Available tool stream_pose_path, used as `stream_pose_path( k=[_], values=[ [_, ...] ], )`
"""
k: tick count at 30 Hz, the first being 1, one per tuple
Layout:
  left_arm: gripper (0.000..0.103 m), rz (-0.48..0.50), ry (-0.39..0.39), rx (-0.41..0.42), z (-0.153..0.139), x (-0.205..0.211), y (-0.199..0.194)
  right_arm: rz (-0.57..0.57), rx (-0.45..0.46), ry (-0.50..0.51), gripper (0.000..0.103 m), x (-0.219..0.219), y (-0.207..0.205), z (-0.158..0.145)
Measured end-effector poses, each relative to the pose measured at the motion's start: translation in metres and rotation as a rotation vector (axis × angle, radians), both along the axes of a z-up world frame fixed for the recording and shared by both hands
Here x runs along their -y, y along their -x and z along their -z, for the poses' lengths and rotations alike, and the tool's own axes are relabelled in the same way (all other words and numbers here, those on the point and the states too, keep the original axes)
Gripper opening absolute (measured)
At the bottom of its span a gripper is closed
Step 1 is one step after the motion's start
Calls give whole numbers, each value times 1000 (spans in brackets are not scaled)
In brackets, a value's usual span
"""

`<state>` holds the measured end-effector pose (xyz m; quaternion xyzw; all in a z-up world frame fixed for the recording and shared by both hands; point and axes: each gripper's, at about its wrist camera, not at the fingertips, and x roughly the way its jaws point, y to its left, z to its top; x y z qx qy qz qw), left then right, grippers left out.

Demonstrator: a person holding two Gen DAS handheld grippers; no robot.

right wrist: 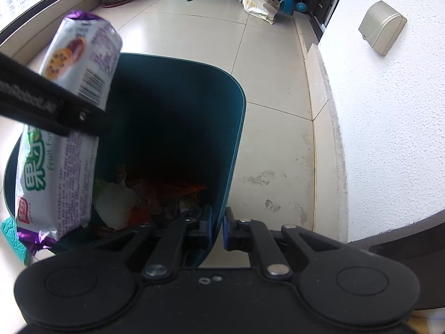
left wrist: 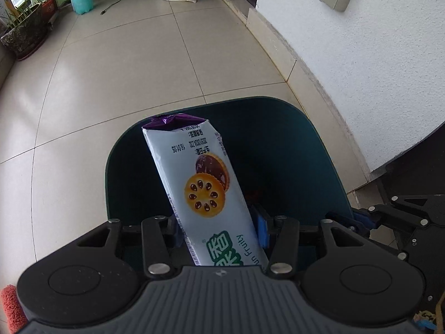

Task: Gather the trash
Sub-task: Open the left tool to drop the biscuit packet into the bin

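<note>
Biscuit pack (right wrist: 69, 128) blurred, bottom cut off; bin (left wrist: 306, 144) inside too dark.

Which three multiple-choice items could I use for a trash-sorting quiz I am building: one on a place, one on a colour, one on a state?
1. The biscuit packet is
A. over the bin
B. on the floor
C. beside the plant pot

2. The bin is
A. red
B. dark teal
C. white

3. The right gripper is
A. wide open
B. holding the packet
C. shut on the bin's rim

Answers:
1 A, the left gripper holds the packet above the bin's opening.
2 B, its walls are dark teal.
3 C, its pads pinch the bin's near wall.
</note>
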<state>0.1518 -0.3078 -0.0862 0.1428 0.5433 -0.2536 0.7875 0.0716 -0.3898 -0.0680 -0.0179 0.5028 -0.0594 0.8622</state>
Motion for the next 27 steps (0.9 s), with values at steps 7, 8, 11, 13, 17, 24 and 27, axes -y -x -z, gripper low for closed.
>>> stream_pose_path(
  k=[7, 8, 11, 13, 17, 24, 27],
  values=[
    [47, 7, -50, -52, 37, 9, -9, -9, 5, -5, 7, 2, 2, 0],
    [48, 7, -45, -68, 41, 8, -11, -10, 6, -4, 7, 2, 2, 0],
    [52, 4, -13, -95, 47, 4, -12, -14, 7, -5, 7, 3, 2, -1],
    [60, 12, 15, -92, 46, 0, -11, -14, 7, -7, 7, 3, 2, -1],
    [65, 29, 49, -57, 35, -9, -2, -14, 5, -4, 7, 1, 2, -1],
    [66, 2, 76, 3, 8, -34, 12, -12, -1, 12, 7, -2, 0, -1],
    [70, -5, 106, 15, -6, -53, 17, -11, -4, 17, 7, -4, -1, -1]
  ],
)
